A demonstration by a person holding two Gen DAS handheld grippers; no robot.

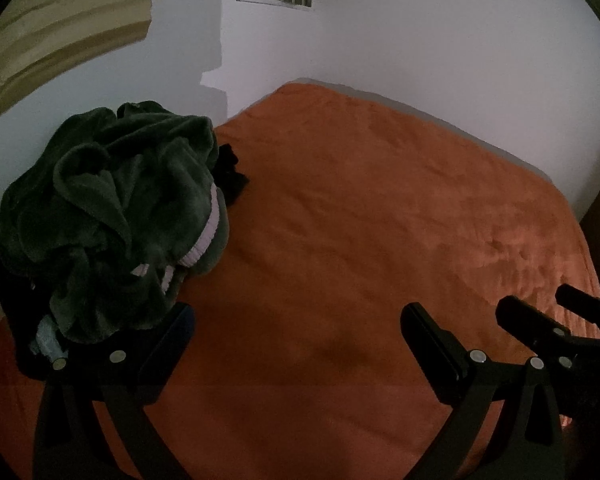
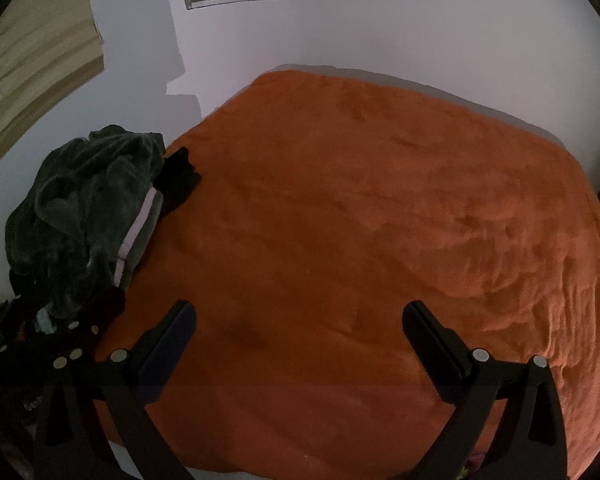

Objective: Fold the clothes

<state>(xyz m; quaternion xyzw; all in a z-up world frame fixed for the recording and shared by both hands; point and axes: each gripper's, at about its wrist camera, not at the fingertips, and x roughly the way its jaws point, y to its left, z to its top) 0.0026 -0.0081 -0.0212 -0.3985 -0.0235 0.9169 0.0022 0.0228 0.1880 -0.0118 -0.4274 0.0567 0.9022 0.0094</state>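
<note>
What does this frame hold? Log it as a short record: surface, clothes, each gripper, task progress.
surface: orange blanket spread over the bed
clothes: dark green fleece garment heaped on the pile at the bed's left edge, black garment behind it
left gripper: open, empty, over bare blanket beside the pile
right gripper: open, empty, over bare blanket
progress: nothing laid out or folded yet

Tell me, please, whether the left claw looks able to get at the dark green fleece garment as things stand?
Probably yes. The left claw is open and empty, and the dark green fleece garment tops the pile just beyond its left finger, with nothing between them.
</note>
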